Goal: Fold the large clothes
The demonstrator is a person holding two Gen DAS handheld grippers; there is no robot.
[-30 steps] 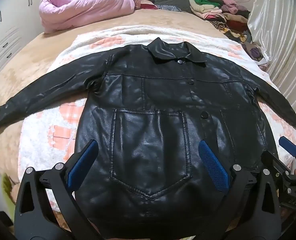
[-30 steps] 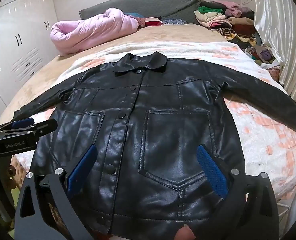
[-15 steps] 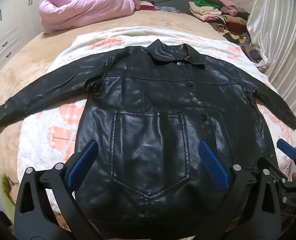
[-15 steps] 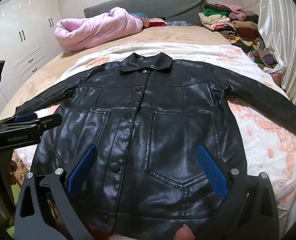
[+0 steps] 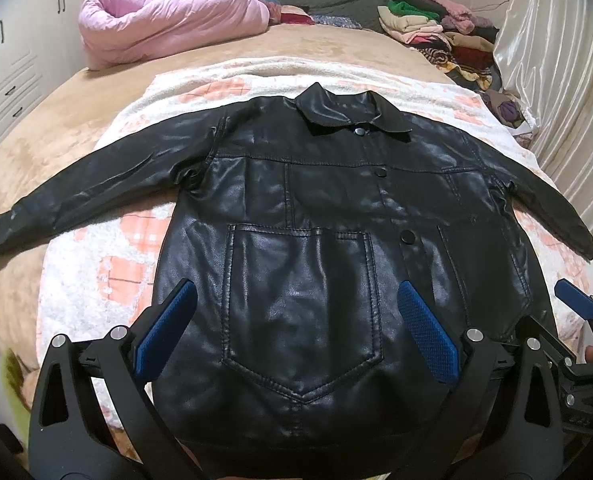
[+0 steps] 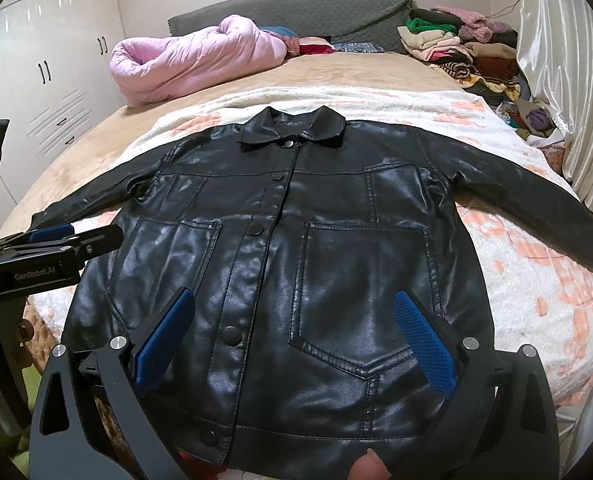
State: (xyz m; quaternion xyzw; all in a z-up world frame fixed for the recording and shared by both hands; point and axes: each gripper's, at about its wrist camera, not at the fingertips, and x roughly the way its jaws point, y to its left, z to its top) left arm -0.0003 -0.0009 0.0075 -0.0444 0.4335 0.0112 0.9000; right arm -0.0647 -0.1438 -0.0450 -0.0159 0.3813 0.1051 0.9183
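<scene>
**Desk:** What is in frame?

**Photographer:** A black leather jacket (image 5: 300, 240) lies flat and face up on a white-and-peach blanket (image 5: 96, 280) spread over a bed (image 5: 36, 160), collar toward the headboard, buttons fastened, both sleeves stretched out to the sides.

**Desk:** And the two tools?

**Photographer:** The left gripper (image 5: 292, 328) hangs above the jacket's lower half, over its large patch pocket, jaws spread wide and holding nothing. The right gripper (image 6: 294, 332) sits over the other front panel near the hem, jaws likewise wide apart and empty. Each one shows at the edge of the other's view, so they are side by side at the foot of the bed.

**Desk:** Anything of the person?

**Photographer:** Only a fingertip (image 6: 370, 466) at the bottom edge of the right view, just below the hem.

**Desk:** Background?

**Photographer:** A rolled pink quilt (image 6: 196, 64) by the grey headboard (image 6: 296, 8), a pile of folded clothes (image 6: 456, 48) in the far corner, white wardrobe doors (image 6: 48, 72) on one side, a pale curtain (image 5: 556, 60) on the other.
</scene>
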